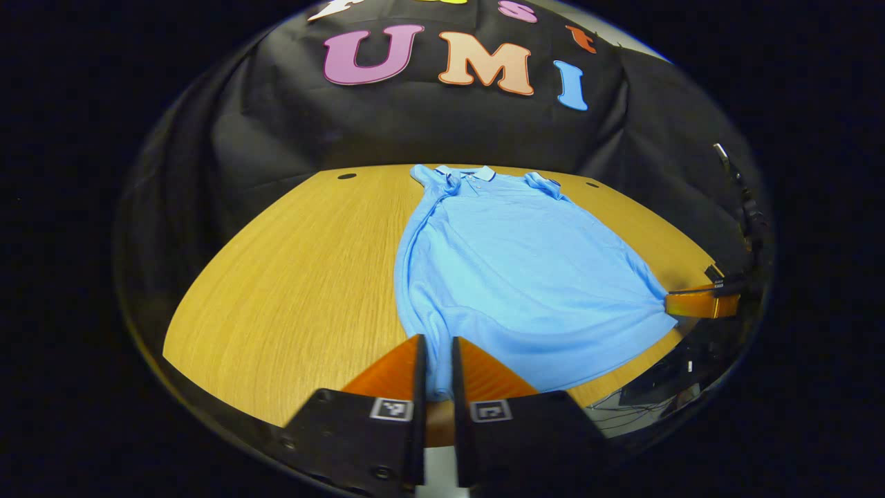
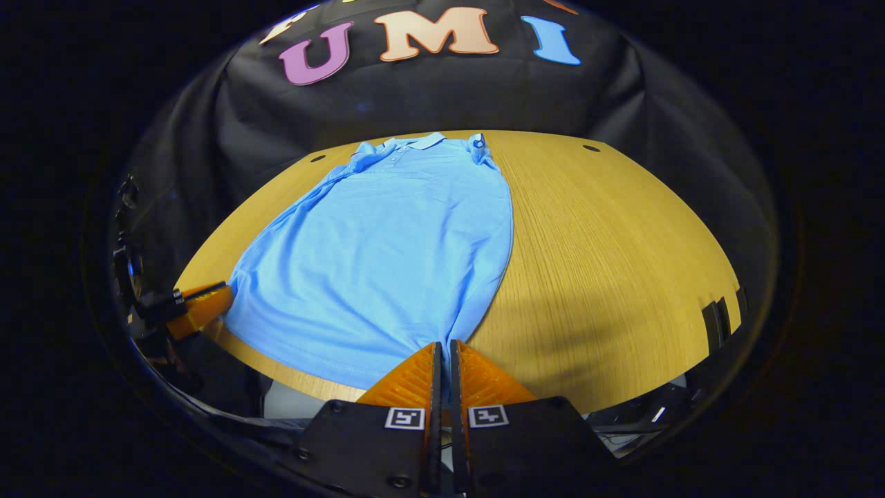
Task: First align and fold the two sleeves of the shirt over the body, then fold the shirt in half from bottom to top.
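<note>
Light blue polo shirt (image 1: 525, 277) lies flat on your wooden tabletop (image 1: 297, 277), sleeves folded in. Your left claw (image 1: 435, 360) and right claw (image 2: 442, 363) each pinch a bottom hem corner, nearly closed.

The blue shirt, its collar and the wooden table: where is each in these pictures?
Blue shirt (image 1: 525, 277), left gripper view, middle of the body.
Collar (image 2: 423, 141), right gripper view, its flat front edge.
Wooden table (image 2: 622, 263), right gripper view, bare top beside the shirt.

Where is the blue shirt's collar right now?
The collar lies at the far edge of the wooden table, near the black cloth wall, in both gripper views. It is the end of the shirt opposite the hem corners pinched by the two grippers.
</note>
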Demonstrator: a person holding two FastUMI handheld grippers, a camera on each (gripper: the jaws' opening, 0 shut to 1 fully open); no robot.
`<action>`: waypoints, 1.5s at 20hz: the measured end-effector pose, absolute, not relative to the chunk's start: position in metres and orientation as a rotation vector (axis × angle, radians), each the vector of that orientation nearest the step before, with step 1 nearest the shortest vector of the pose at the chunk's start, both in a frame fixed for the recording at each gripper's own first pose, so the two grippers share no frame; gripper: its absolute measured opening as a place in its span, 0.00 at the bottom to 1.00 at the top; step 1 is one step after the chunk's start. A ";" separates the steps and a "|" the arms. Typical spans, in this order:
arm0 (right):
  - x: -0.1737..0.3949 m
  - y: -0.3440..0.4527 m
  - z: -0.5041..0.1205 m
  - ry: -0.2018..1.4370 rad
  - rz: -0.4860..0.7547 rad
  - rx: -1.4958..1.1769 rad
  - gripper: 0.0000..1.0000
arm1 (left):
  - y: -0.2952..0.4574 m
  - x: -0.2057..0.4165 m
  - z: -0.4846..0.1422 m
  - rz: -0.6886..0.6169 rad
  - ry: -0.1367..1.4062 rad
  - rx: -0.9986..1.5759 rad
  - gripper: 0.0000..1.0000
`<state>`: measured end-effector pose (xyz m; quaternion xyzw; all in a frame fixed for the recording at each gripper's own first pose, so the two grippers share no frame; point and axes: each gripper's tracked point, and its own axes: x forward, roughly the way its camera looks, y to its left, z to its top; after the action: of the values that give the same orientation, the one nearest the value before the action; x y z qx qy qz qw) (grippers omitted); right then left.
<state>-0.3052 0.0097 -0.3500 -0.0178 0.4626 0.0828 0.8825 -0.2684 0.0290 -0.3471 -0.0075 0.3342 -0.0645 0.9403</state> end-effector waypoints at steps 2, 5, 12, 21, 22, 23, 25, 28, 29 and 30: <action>-0.304 0.015 -0.357 0.972 0.175 -0.015 0.03 | 0.028 -0.268 -0.346 -0.116 0.706 0.033 0.01; -0.302 0.013 -0.355 0.971 0.168 0.039 0.02 | 0.024 -0.267 -0.342 -0.130 0.725 0.057 0.00; -0.275 0.036 -0.325 0.927 0.247 0.191 0.02 | 0.018 -0.248 -0.328 -0.128 0.764 -0.092 0.00; -0.170 0.047 -0.266 0.766 0.255 0.317 0.03 | -0.004 -0.161 -0.251 -0.184 0.586 -0.110 0.00; -0.157 0.049 -0.259 0.748 0.265 0.303 0.02 | -0.004 -0.149 -0.246 -0.175 0.575 -0.120 0.00; -0.144 0.050 -0.249 0.725 0.278 0.293 0.02 | 0.000 -0.138 -0.240 -0.158 0.563 -0.130 0.00; -0.117 0.056 -0.233 0.682 0.299 0.278 0.02 | 0.007 -0.112 -0.229 -0.133 0.541 -0.152 0.00; -0.074 0.063 -0.217 0.637 0.307 0.280 0.02 | 0.020 -0.068 -0.212 -0.100 0.500 -0.169 0.00; -0.058 0.063 -0.214 0.621 0.300 0.281 0.02 | 0.027 -0.053 -0.209 -0.082 0.491 -0.165 0.00; -0.041 0.064 -0.211 0.601 0.295 0.278 0.02 | 0.035 -0.037 -0.208 -0.058 0.487 -0.157 0.00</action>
<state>-0.0406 0.0636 -0.2108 0.1362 0.2938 0.1443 0.9350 -0.0374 0.0349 -0.2081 -0.0778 0.2409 -0.0289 0.9670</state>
